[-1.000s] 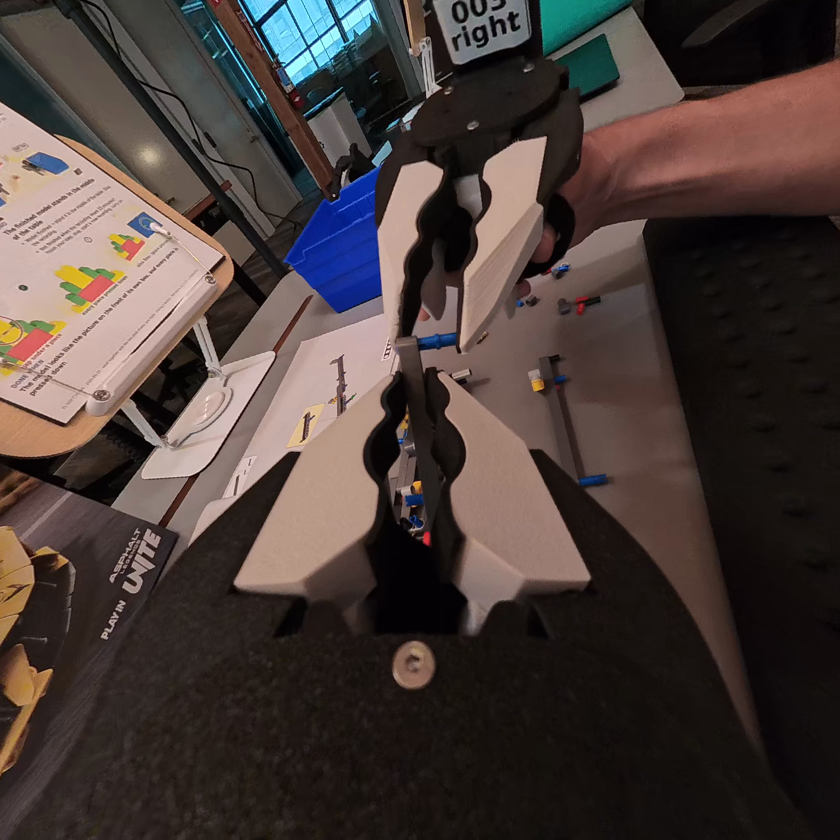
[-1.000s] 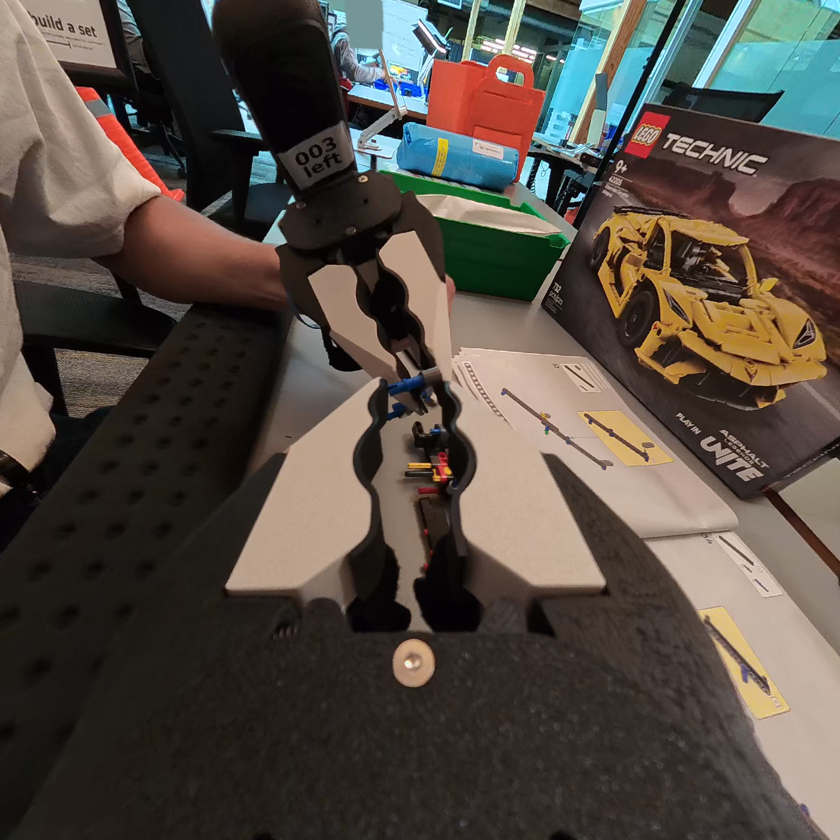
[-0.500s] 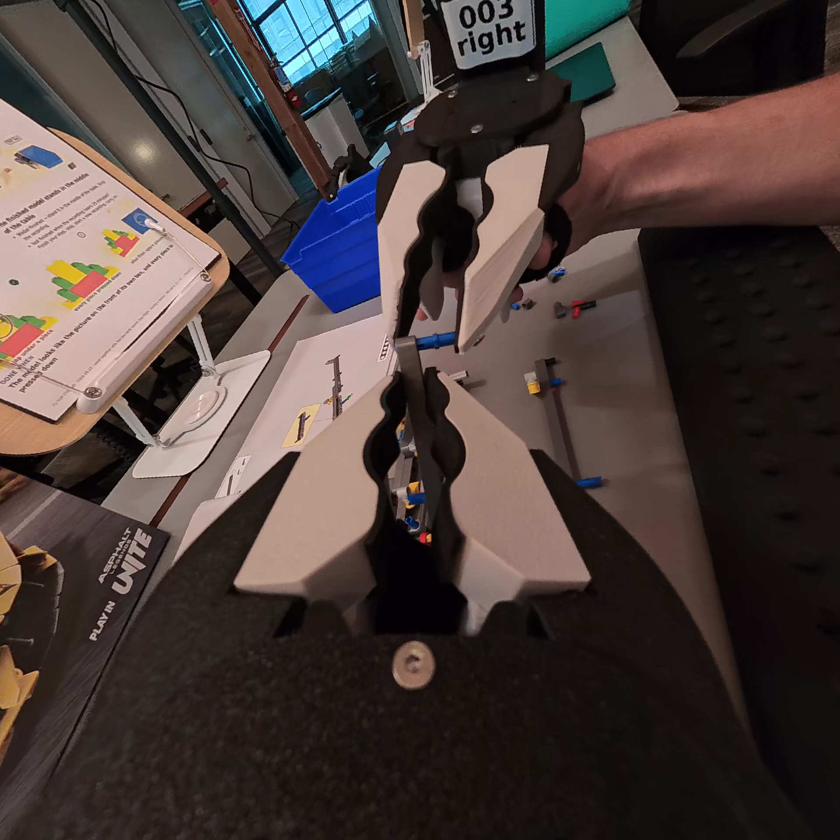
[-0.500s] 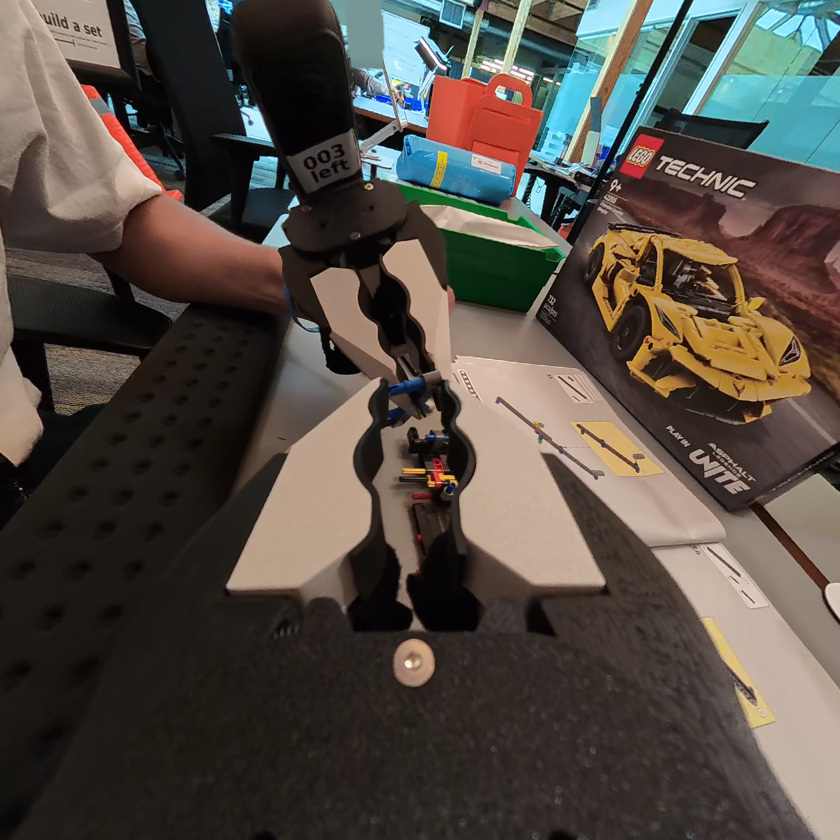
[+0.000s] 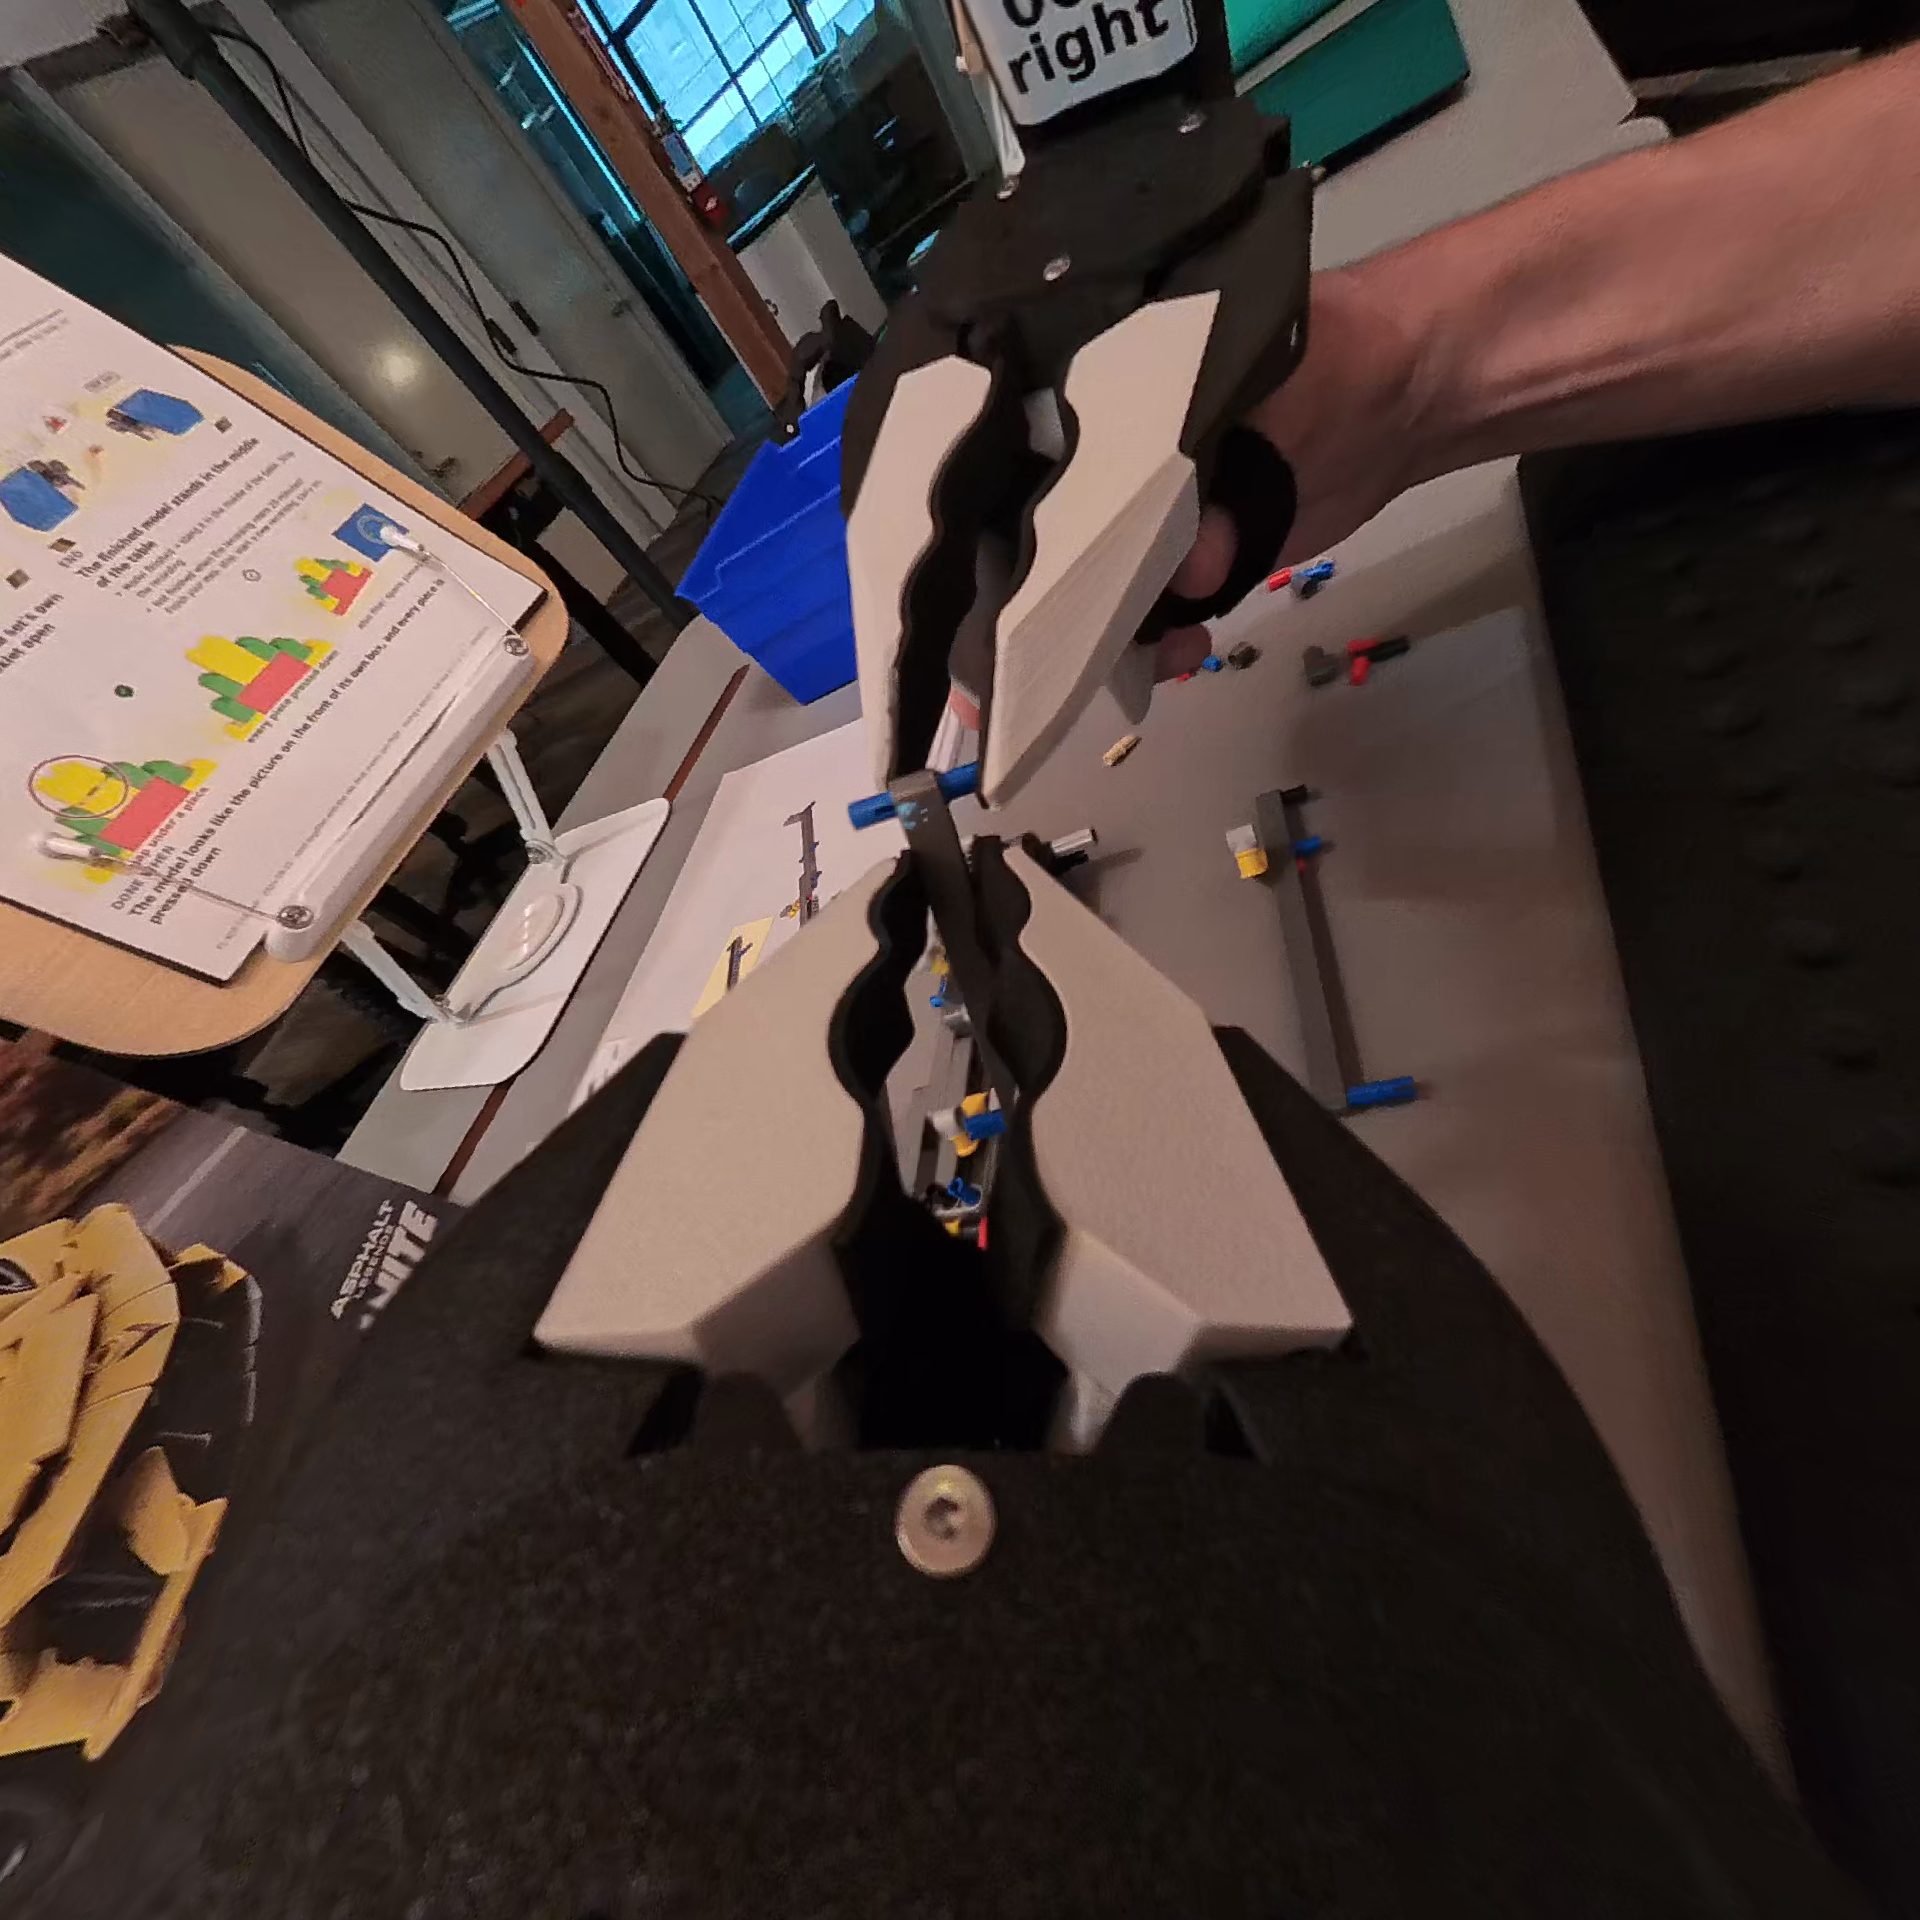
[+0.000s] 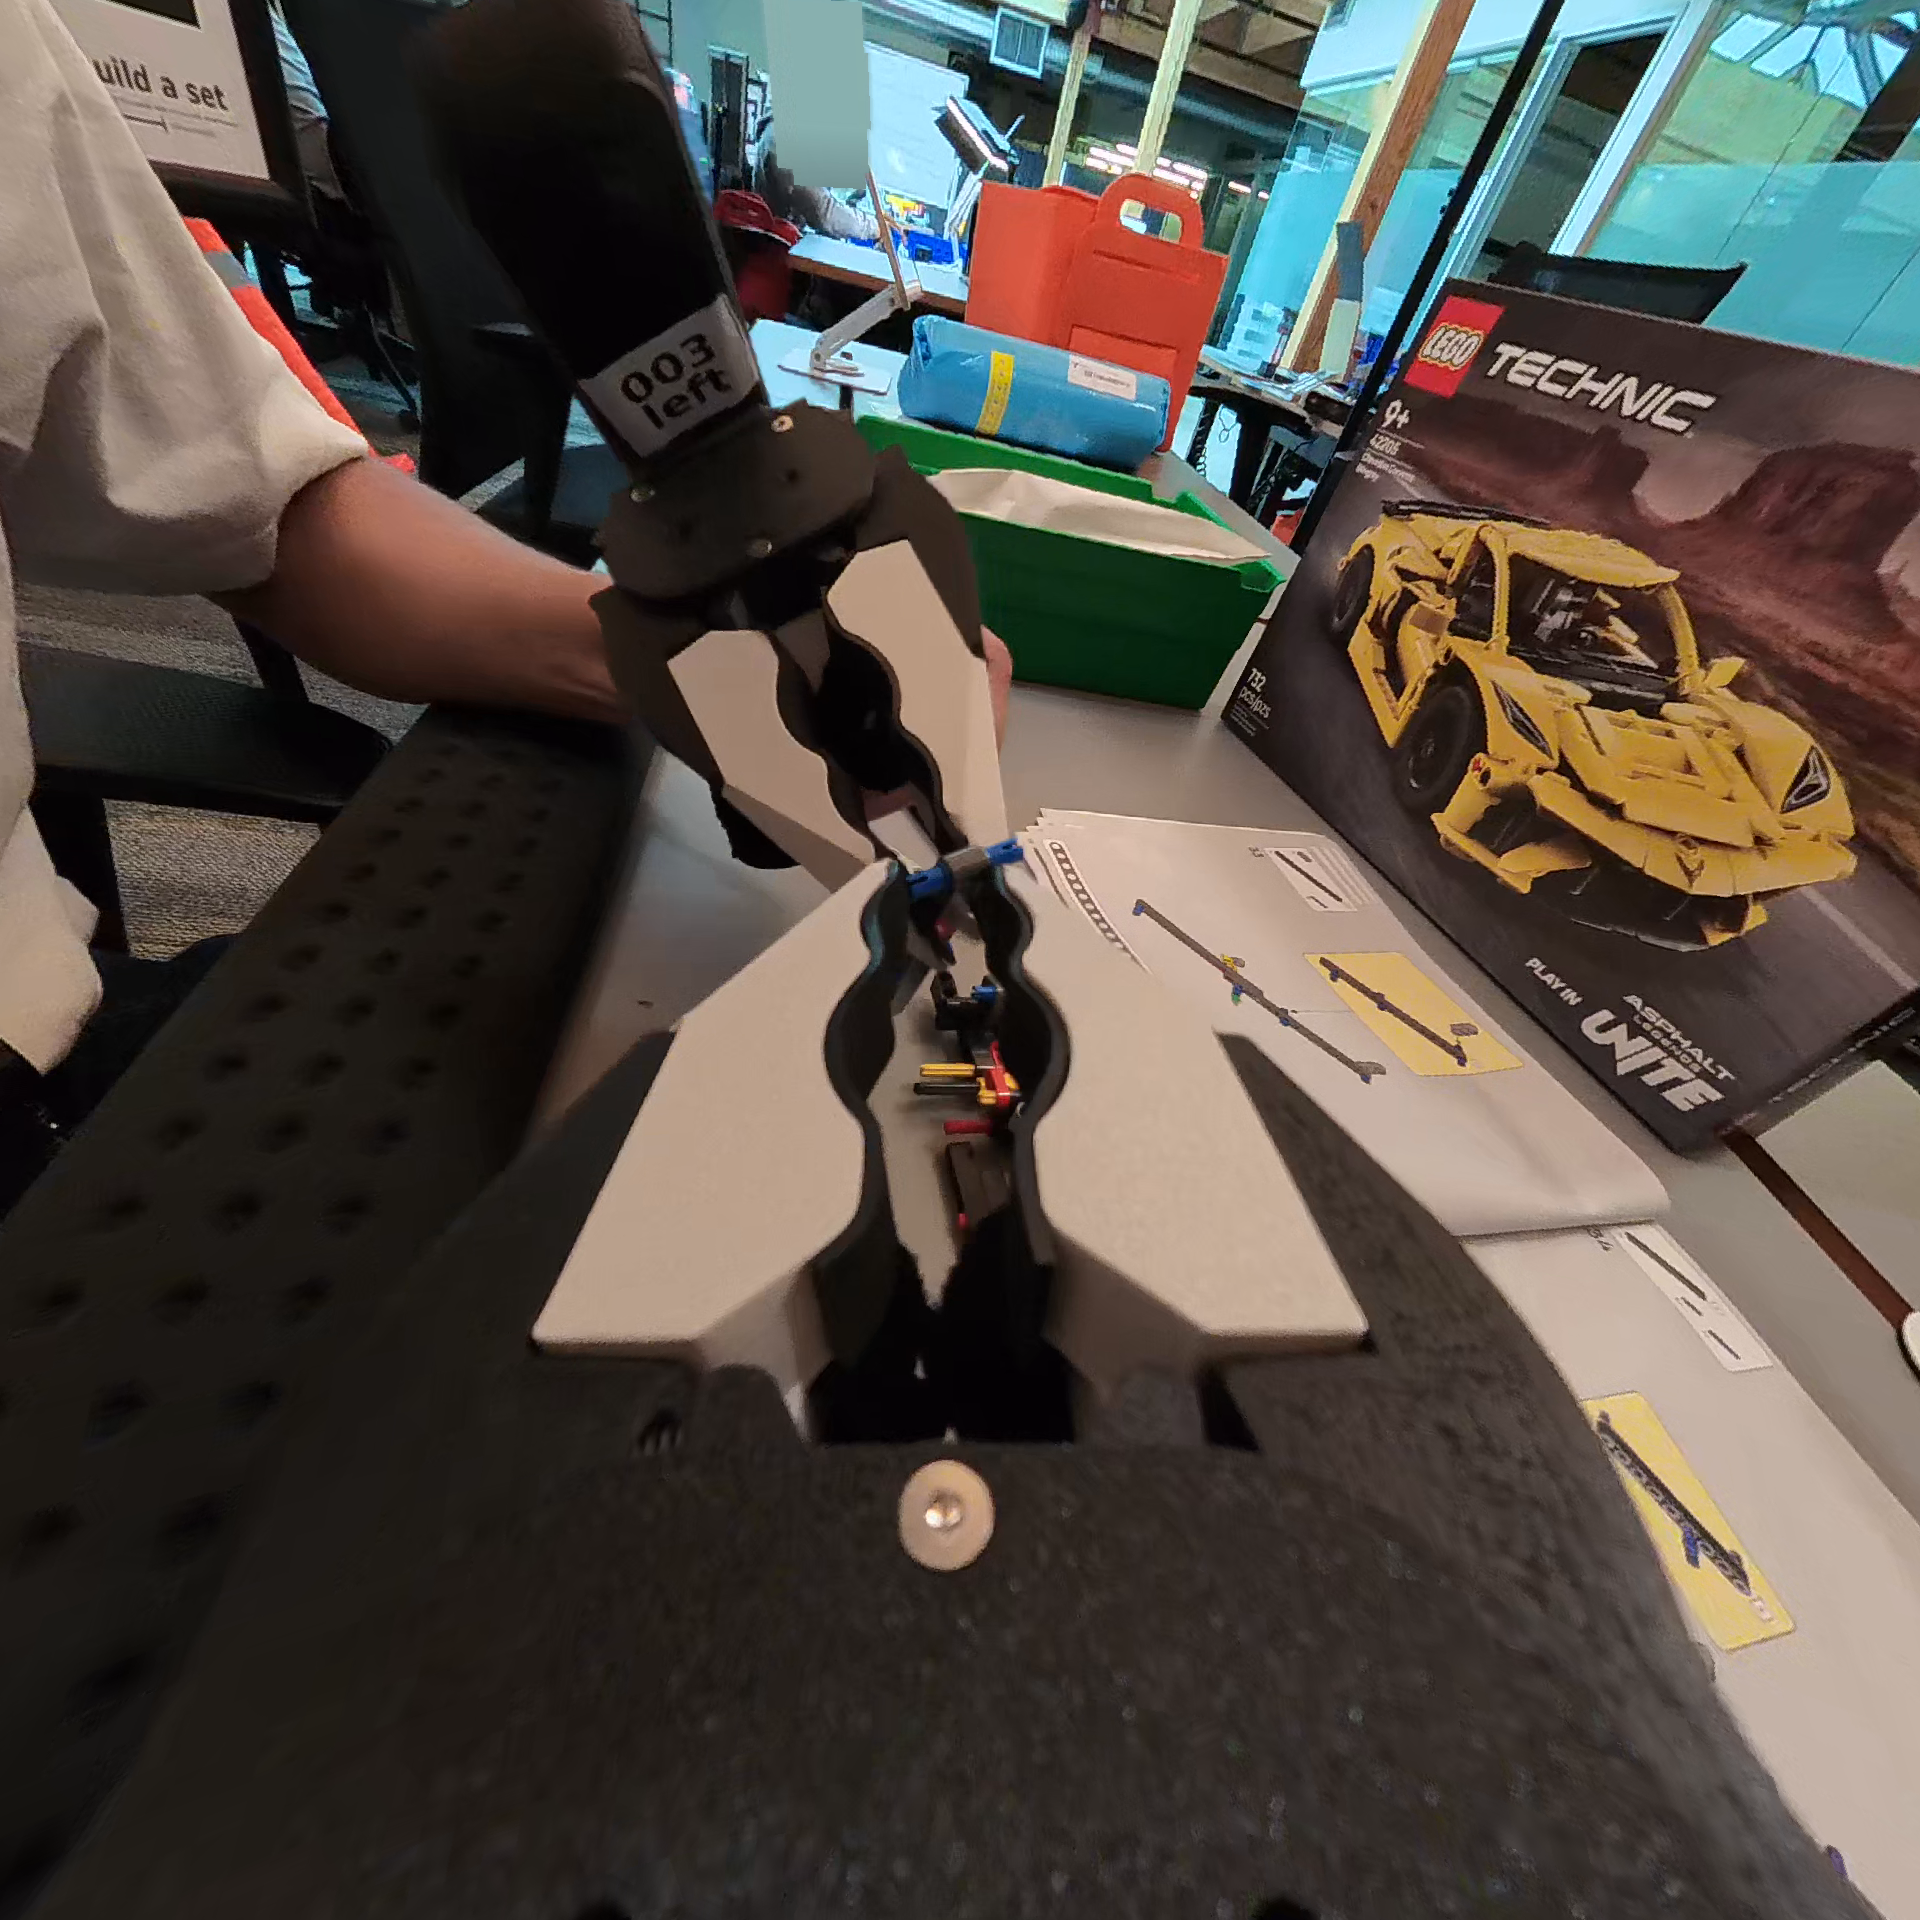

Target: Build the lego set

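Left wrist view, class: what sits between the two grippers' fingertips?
A dark grey beam held by the left gripper, with a blue pin at the right gripper.

Printed writing on set box (image 6: 1621,665), gripper tags, instruction sheet (image 5: 208,665).

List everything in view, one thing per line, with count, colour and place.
dark grey beam: 1, held upright in the left gripper, a blue pin through its top
long grey beam: 1, with blue pins, flat on the grey table
loose small parts: several, red, blue, grey, far table end
set box: 1, dark with a yellow car, standing at the table edge
instruction booklet: 1, white, open by the box
green bin: 1, beyond the booklet
blue bin: 1, off the table's far corner
sheet on stand: 1, white
left gripper: shut on the beam
right gripper: jaws astride the pin
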`<control>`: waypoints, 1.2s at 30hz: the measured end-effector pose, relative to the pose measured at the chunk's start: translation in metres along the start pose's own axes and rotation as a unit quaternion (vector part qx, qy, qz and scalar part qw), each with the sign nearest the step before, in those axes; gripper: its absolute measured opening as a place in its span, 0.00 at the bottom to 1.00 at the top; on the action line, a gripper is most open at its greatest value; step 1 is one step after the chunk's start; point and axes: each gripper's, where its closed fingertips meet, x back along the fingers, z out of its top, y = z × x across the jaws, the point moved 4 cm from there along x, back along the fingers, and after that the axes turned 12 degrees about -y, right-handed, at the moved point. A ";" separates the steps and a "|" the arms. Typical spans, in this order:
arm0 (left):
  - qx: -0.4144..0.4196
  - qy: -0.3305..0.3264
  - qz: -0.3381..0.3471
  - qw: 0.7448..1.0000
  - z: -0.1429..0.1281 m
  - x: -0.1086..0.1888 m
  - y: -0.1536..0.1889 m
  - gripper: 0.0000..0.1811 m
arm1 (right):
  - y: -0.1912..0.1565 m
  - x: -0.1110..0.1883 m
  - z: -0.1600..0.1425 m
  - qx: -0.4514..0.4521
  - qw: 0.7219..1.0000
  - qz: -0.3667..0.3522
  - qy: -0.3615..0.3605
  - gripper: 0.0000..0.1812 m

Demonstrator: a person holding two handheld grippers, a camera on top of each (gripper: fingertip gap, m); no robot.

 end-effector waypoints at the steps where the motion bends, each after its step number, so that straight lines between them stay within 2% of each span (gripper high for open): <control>1: -0.002 0.000 0.003 1.000 0.000 0.000 0.000 0.04 | 0.000 0.000 0.000 -0.002 1.000 0.002 0.003 0.07; 7: 0.046 0.022 0.004 0.999 0.003 0.004 -0.012 0.04 | 0.007 -0.002 0.008 -0.076 0.995 0.002 0.057 0.07; 10: 0.042 -0.012 0.035 0.998 -0.006 0.000 -0.019 0.04 | 0.013 -0.008 0.001 -0.124 0.991 -0.011 0.040 0.06; 13: 0.003 -0.060 0.079 0.995 -0.016 -0.006 -0.021 0.04 | 0.022 -0.007 0.001 -0.186 0.982 -0.015 0.042 0.09; 17: -0.021 -0.064 0.092 0.993 -0.015 -0.009 -0.017 0.04 | 0.025 -0.017 -0.005 -0.237 0.971 -0.004 0.000 0.11; 18: -0.026 -0.067 0.099 0.993 -0.015 -0.009 -0.017 0.04 | 0.025 -0.019 -0.007 -0.236 0.972 -0.008 -0.009 0.09; 21: -0.034 -0.076 0.109 0.991 -0.017 -0.010 -0.018 0.04 | 0.024 -0.021 -0.011 -0.255 0.967 0.002 -0.010 0.04; 23: -0.035 -0.068 0.112 0.991 -0.016 -0.009 -0.018 0.04 | 0.026 -0.020 -0.013 -0.304 0.952 0.031 0.001 0.04; 28: -0.012 -0.077 0.080 0.994 -0.018 -0.009 -0.016 0.04 | 0.028 -0.024 -0.025 -0.483 0.859 0.159 0.058 0.03; 29: -0.006 -0.080 0.073 0.994 -0.019 -0.008 -0.015 0.04 | 0.028 -0.025 -0.026 -0.485 0.857 0.162 0.062 0.03; 32: 0.008 -0.099 0.029 0.995 -0.025 -0.007 -0.014 0.07 | 0.026 -0.026 -0.029 -0.466 0.874 0.140 0.028 0.03; 34: 0.026 -0.055 0.019 0.998 -0.017 0.008 -0.021 0.11 | 0.026 -0.022 -0.026 -0.472 0.870 0.141 0.037 0.03; 36: 0.088 -0.016 -0.006 0.996 -0.018 0.027 -0.033 0.15 | 0.024 -0.019 -0.033 -0.475 0.871 0.126 0.013 0.03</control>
